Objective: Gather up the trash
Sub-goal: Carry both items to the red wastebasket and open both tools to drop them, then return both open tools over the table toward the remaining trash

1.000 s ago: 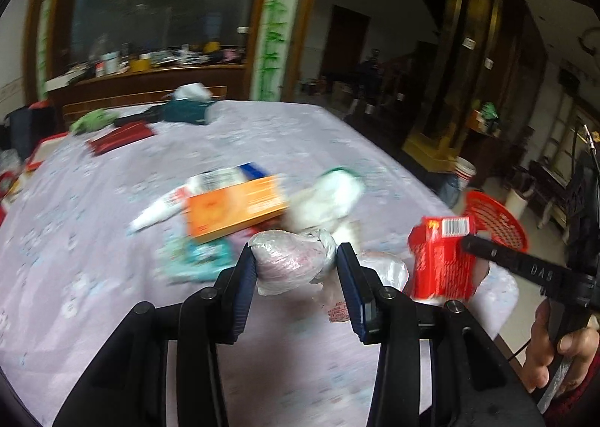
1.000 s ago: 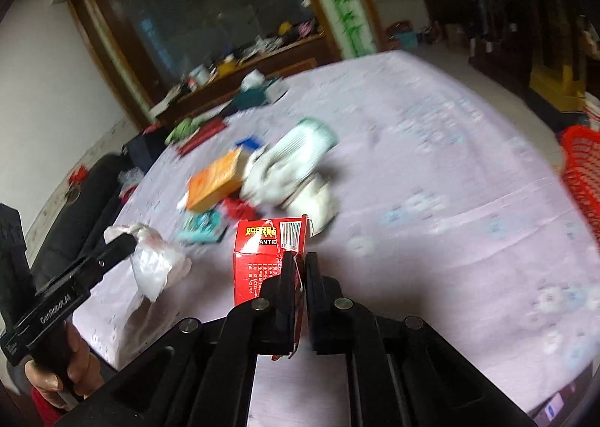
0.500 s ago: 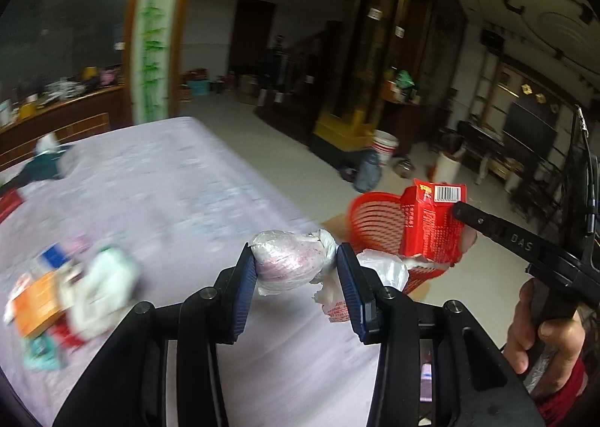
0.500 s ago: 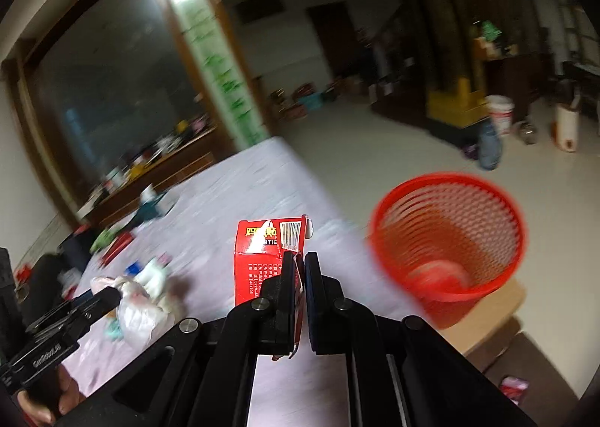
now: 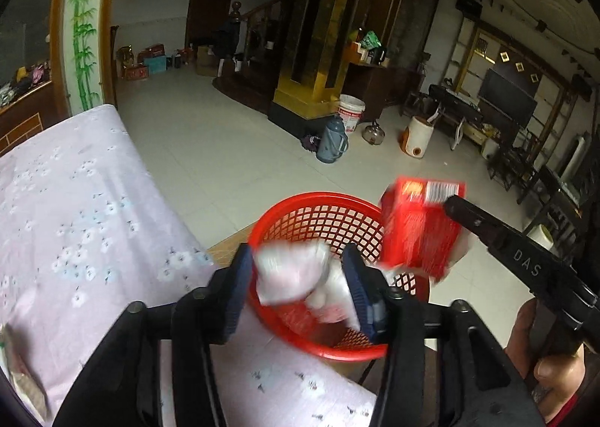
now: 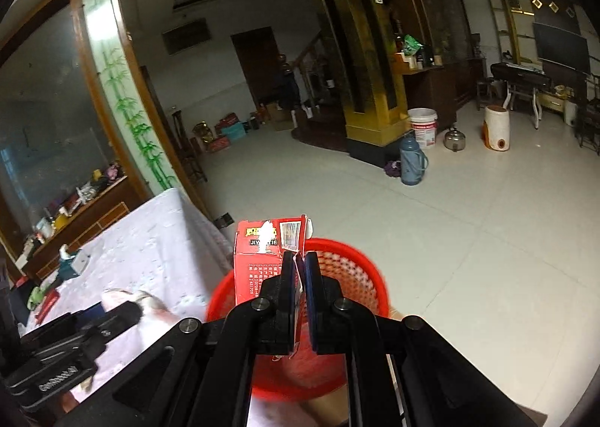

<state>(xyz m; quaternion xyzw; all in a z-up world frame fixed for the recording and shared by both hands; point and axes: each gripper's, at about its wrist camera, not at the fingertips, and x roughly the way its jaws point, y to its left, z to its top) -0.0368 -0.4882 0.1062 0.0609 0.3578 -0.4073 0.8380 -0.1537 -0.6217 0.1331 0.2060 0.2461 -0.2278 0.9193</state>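
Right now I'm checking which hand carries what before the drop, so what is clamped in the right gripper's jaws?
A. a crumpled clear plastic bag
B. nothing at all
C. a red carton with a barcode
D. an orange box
C: in the right wrist view the right gripper has its jaws pinched on the edge of the red carton, held over the red basket.

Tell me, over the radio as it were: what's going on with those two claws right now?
Left gripper opening, crumpled plastic bag between its fingers, over red basket. Right gripper shut on red carton, above same basket. Nothing in the way.
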